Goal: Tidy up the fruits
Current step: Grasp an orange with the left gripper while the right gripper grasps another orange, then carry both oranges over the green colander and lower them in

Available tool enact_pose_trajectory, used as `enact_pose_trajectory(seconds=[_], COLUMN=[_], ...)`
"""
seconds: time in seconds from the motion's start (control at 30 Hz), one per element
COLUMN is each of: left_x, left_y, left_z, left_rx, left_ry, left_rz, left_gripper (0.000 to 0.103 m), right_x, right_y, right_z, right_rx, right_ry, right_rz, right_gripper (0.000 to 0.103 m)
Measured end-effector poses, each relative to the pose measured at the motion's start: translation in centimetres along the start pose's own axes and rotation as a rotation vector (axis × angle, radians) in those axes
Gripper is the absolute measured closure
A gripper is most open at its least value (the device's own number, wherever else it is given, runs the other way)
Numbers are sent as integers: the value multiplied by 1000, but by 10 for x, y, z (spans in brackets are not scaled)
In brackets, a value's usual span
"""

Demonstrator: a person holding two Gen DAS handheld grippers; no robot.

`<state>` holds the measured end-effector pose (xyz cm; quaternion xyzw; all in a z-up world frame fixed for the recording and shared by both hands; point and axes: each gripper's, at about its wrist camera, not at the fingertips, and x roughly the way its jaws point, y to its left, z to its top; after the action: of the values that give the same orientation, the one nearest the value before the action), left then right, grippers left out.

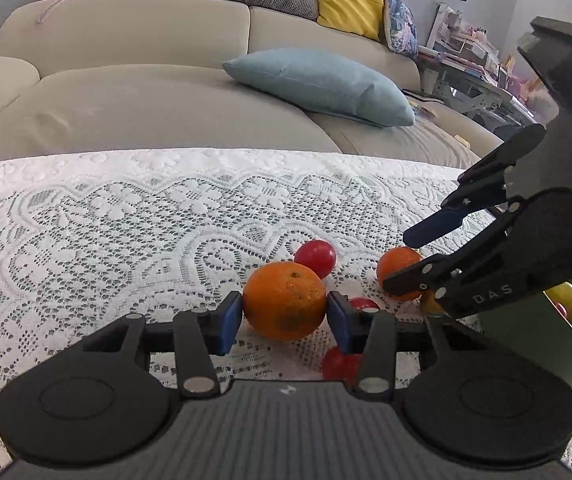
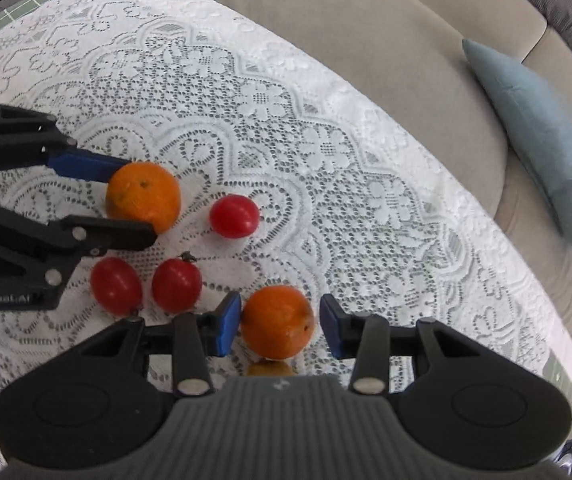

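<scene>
The larger orange (image 1: 284, 300) is pressed between the fingers of the left gripper (image 1: 284, 316) on the lace-covered desk (image 1: 126, 232); right of that orange, a smaller orange (image 2: 277, 322) is flanked, with a gap, by the right gripper (image 2: 280, 322); three red tomatoes (image 2: 234, 216) are scattered between.

Two oranges (image 2: 143, 196) (image 2: 277, 322) — three red tomatoes (image 2: 234, 216) (image 2: 116, 286) (image 2: 176, 285), one blue cushion (image 2: 545, 136)

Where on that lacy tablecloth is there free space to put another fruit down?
The widest bare stretch of white lace tablecloth runs between the fruit and the beige sofa. Crowding is near both grippers: the left gripper brackets one round orange, the right gripper another orange, with three small red tomatoes between.
</scene>
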<state>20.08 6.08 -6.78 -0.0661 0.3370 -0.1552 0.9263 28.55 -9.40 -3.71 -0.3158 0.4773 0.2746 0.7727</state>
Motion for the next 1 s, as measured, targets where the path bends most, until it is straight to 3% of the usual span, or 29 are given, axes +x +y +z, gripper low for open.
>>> enact_pose_trajectory(seconds=[0.2,0.47,0.53,0.63,1.0], left_x=[2,7,9,8,-6], left_y=[0,4,6,4,-1], left_z=[0,-2,-4,-6,-4], left_rx=[3,-32,-39,-14,-15], left_ry=[14,19,35,27,-25], left_rz=[2,-12,-16,-14,22], left_gripper=[51,48,44,49,50], right_x=[10,11,8,-2,-61], right_y=[5,10,10,10,19], right_z=[2,-1,-1,-1,-26], right_rx=[-11,-1,8,16,103], right_ry=[61,46,29,-10,-215], right_rz=[5,19,13,8,6], right_gripper=[56,62,62,62,62])
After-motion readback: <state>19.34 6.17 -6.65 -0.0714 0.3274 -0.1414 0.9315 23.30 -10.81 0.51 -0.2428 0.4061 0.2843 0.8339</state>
